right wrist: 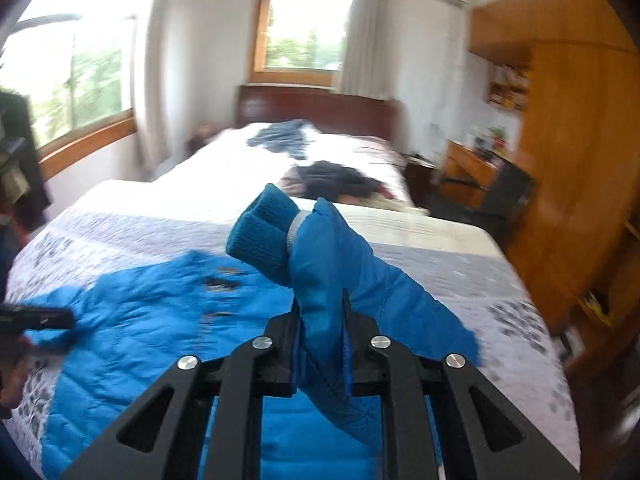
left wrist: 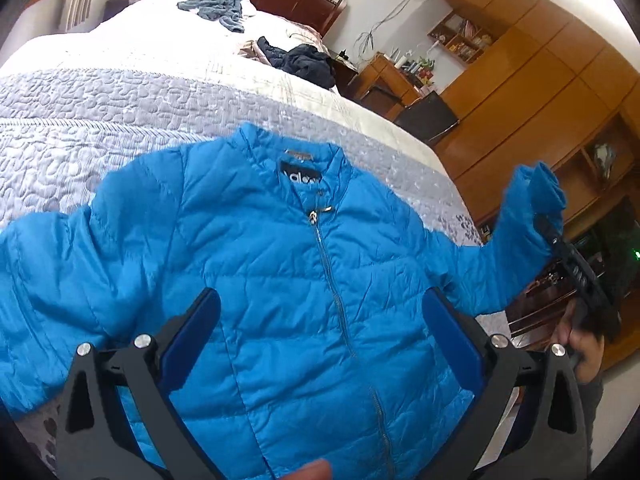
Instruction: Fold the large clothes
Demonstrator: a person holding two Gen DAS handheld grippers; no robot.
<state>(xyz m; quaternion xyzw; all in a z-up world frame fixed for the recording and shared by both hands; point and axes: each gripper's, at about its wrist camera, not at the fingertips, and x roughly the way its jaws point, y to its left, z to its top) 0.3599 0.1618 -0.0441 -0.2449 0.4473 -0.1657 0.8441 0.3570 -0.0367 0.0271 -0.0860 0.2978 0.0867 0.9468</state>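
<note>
Blue jacket [left wrist: 288, 280] flat, front up, near end of bed [left wrist: 100, 120]. Right gripper [right wrist: 320, 312] jaws clamped on right sleeve [right wrist: 340, 272], lifted. Left gripper [left wrist: 320, 340] jaws open above chest. Suggest: carry sleeve across zipper [left wrist: 332, 280], lay flat, pin body with left.

Blue puffer jacket [left wrist: 280, 264], centre frame: quilted cloth with a slight sheen, metal zipper [left wrist: 332, 276] down its front. Its cuff [right wrist: 260, 236] is matt ribbed knit. Bedspread [left wrist: 100, 120], upper left: matt, bumpy quilted cloth. Left gripper [left wrist: 320, 320]: matt black plastic with shiny metal bolts and smooth blue pads [left wrist: 452, 336]. Wardrobe [left wrist: 540, 80], right edge: smooth, lightly glossy wood.
</note>
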